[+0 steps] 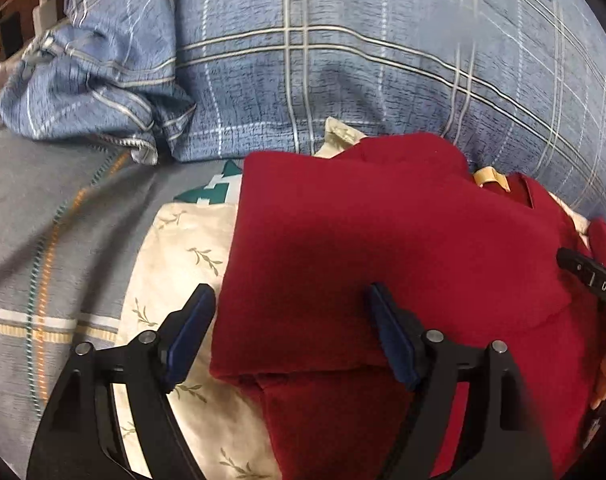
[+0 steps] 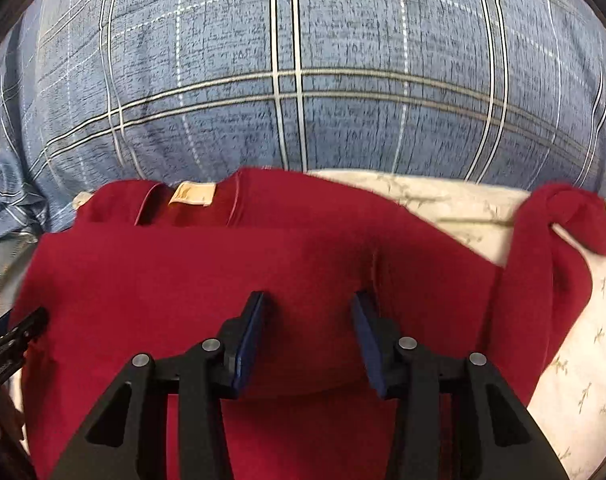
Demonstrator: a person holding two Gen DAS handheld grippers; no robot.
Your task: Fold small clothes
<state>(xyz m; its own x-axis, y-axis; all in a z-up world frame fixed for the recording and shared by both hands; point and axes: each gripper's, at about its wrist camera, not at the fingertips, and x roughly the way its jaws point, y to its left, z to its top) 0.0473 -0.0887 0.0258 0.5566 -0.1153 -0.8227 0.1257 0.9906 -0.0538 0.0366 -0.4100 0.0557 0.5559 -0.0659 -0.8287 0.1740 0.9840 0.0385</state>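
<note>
A dark red garment lies partly folded on a cream leaf-print cloth. Its tan neck label shows at the far edge, and one sleeve curls out at the right. My left gripper is open over the garment's left edge, one finger off the cloth, holding nothing. My right gripper is open above the garment's middle fold, empty. The right gripper's finger also shows at the right edge of the left wrist view. The left gripper's tip shows at the left edge of the right wrist view.
A blue plaid pillow rises just behind the garment, with a rumpled blue plaid cover to its left. A grey striped bedsheet lies at the left. The cream cloth extends to the right.
</note>
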